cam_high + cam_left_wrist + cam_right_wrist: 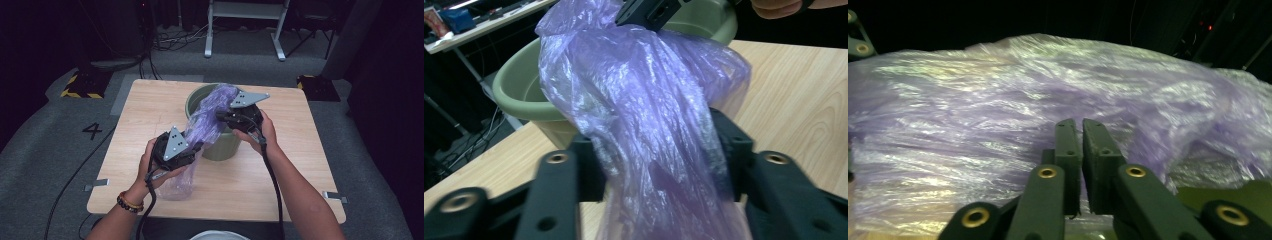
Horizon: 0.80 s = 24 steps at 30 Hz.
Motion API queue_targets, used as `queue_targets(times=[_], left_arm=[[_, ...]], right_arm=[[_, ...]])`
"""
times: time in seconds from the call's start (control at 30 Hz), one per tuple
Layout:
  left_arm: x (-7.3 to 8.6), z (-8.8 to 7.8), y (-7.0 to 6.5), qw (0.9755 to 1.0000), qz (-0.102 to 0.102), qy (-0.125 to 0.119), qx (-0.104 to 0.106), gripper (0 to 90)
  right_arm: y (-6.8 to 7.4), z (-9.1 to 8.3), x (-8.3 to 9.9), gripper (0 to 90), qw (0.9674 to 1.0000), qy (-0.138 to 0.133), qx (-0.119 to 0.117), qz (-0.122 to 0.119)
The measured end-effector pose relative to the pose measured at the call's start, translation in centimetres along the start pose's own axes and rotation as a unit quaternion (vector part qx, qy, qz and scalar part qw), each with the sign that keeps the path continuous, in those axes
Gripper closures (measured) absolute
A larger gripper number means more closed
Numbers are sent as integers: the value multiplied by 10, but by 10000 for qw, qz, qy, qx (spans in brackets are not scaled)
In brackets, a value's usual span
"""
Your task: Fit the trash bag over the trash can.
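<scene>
A lab: numbered floor (92,131), hazard-taped stand bases (80,86), trailing cables (175,40).

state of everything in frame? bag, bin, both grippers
purple bag: crumpled, stretched from the table up over the bin's rim
green bin: upright on the table, bag draped into its mouth
left gripper: jaws apart, bag bunched between them
right gripper: jaws shut, pinching the bag

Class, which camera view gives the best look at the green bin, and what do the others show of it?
The high view: the green bin stands whole on the table, with the purple bag draped over its rim. The left gripper view shows part of its rim and wall behind the bag. The right gripper view catches a green sliver at the lower right.
</scene>
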<state>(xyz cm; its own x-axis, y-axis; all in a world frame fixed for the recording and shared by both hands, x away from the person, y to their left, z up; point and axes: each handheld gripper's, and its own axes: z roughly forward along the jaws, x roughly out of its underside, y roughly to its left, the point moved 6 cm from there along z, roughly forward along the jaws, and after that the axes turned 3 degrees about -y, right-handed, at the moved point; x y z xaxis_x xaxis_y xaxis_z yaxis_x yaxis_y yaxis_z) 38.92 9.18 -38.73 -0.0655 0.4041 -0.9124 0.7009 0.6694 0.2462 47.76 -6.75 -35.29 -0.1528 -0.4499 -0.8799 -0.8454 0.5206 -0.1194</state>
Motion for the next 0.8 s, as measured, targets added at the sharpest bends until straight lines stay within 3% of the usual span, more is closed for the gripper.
queue_targets(times=[0.07, 0.17, 0.2, 0.23, 0.27, 0.3, 0.37, 0.53, 0.57, 0.6, 0.7, 0.73, 0.77, 0.8], left_arm=[[0, -1, 0, 10000, 36, 34, -7, 457], [0, -5, 0, 10000, 87, 13, 26, 500], [0, -7, 0, 9999, 115, -2, 8, 583], [1, -8, -1, 9997, 184, -2, 128, 731], [1, -8, -1, 9997, 184, -2, 128, 749], [3, -9, -1, 9995, 225, 73, 185, 788], [4, -8, -3, 9993, 252, 96, 273, 817], [6, -9, -8, 9983, 397, 140, 399, 864], [7, -11, -11, 9976, 467, 178, 469, 866], [7, -11, -11, 9976, 467, 178, 469, 866], [7, -14, -15, 9971, 524, 142, 536, 833], [7, -14, -15, 9971, 524, 142, 536, 823], [7, -16, -16, 9971, 543, 110, 519, 813], [7, -17, -16, 9972, 535, 78, 519, 801]], right_arm=[[-2, 0, 1, 882, 10000, 18, 48, 15], [-8, -1, 4, 854, 9999, 29, 67, 116], [-10, -2, 4, 755, 9998, 4, 128, 119], [-13, -7, 1, 682, 9993, -226, 234, 209], [-13, -7, 1, 682, 9993, -226, 234, 209], [-15, -16, -6, 580, 9985, -453, 213, 227], [-16, -20, -11, 532, 9981, -523, 285, 145], [-19, -19, -19, 516, 9974, -572, 422, 84], [-23, -13, -22, 521, 9972, -510, 543, 77], [-23, -13, -22, 521, 9972, -510, 543, 77], [-29, 6, -19, 616, 9988, -9, 469, 174], [-29, 6, -19, 616, 9988, -9, 469, 174], [-31, 16, -13, 704, 9983, 419, 313, 263], [-31, 18, -11, 746, 9978, 542, 237, 304]])
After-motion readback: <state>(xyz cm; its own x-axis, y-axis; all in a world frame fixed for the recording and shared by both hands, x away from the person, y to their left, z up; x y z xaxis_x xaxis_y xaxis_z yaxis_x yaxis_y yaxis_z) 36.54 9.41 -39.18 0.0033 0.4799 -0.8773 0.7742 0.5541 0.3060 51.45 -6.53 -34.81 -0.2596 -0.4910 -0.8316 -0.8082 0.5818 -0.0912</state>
